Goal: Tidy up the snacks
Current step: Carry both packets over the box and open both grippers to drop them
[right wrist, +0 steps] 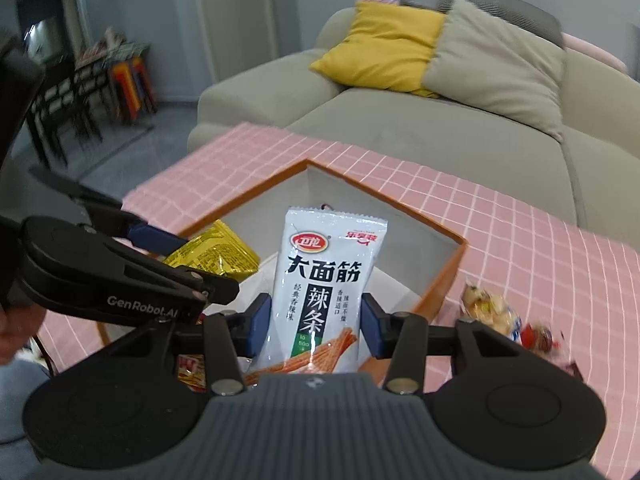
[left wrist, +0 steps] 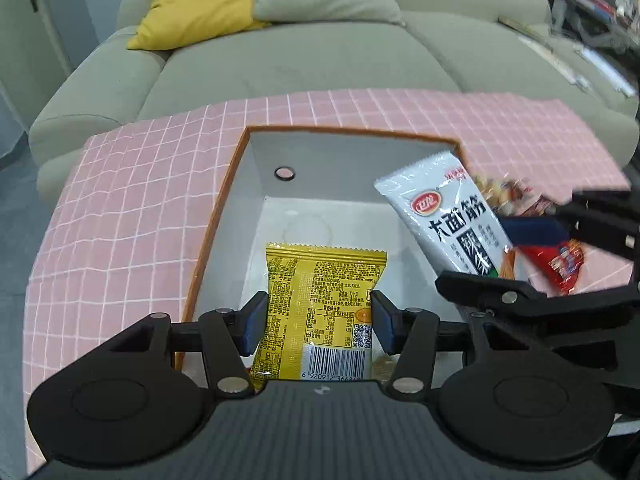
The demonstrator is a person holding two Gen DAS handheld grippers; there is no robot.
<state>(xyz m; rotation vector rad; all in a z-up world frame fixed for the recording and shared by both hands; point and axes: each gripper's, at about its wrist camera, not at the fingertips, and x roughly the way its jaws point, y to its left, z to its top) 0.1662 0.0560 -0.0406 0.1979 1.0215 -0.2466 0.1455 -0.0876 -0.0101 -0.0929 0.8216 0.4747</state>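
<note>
Snacks were what we were sorting, and two of them were already in hand above the orange-rimmed box [left wrist: 224, 184]. Our left tool [left wrist: 319, 320] was clamped on the yellow snack packet [left wrist: 320, 300], pads pressing its two long edges. Our right tool [right wrist: 316, 326] was clamped the same way on the white spicy-strip packet [right wrist: 324, 280].

Taking the box as our landmark: it sat open on the pink checked bench [left wrist: 120, 200], its white inside mostly bare. The yellow packet hung over the near part of the box's opening, its long axis running away from the left tool toward the box's far wall. The white packet hung over the box's right side, tilted, its top end leaning in over the opening and its long axis likewise running out from its own tool. In the right wrist view the left tool crossed in from the left of the box, so the two tools stood near each other above it.

Just outside the box's right wall, a few loose wrapped snacks [right wrist: 492, 312] lay on the bench, including a red packet [left wrist: 560, 268].

We judged both packets placed for release into the box, neither hand clearly nearer; the left one sat more squarely over the opening.
</note>
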